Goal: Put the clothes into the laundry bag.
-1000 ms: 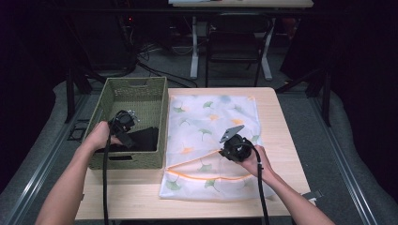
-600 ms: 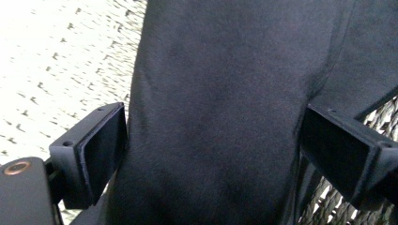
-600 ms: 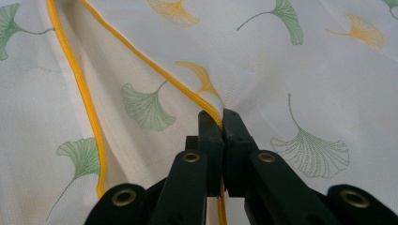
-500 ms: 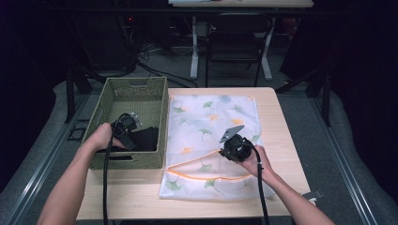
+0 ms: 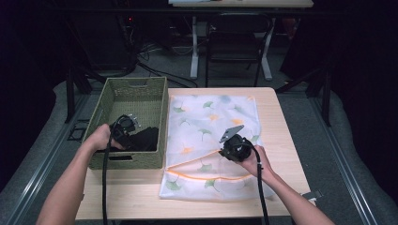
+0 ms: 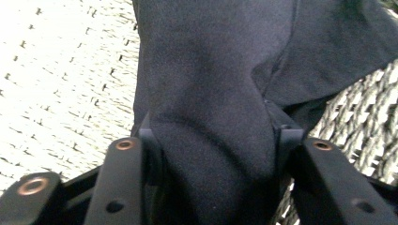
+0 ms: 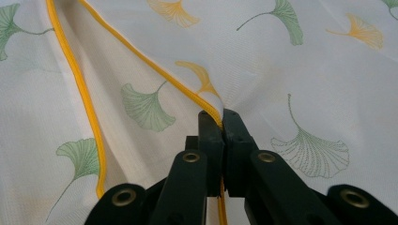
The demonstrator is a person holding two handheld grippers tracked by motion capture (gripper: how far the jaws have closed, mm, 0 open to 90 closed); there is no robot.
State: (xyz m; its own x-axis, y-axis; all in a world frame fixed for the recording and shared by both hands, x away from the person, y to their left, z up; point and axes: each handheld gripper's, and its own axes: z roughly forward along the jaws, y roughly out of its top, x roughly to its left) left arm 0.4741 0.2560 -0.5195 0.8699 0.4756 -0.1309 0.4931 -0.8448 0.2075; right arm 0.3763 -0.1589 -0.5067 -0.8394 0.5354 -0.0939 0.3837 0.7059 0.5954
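The left gripper (image 5: 133, 133) jaws have just been closing on the black garment (image 6: 211, 93).

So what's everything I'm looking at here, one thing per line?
woven basket: one, olive green, left part of the table.
dark garment: one, black, inside the basket, between the left gripper's jaws, which have just been closing.
mesh bag: one, white with green and orange leaves and an orange-edged opening, middle of the table.
table: one, light wood.
desk legs and chair: behind, in the dark.
left gripper: black, in the basket.
right gripper: black, pinching the bag's orange edge.
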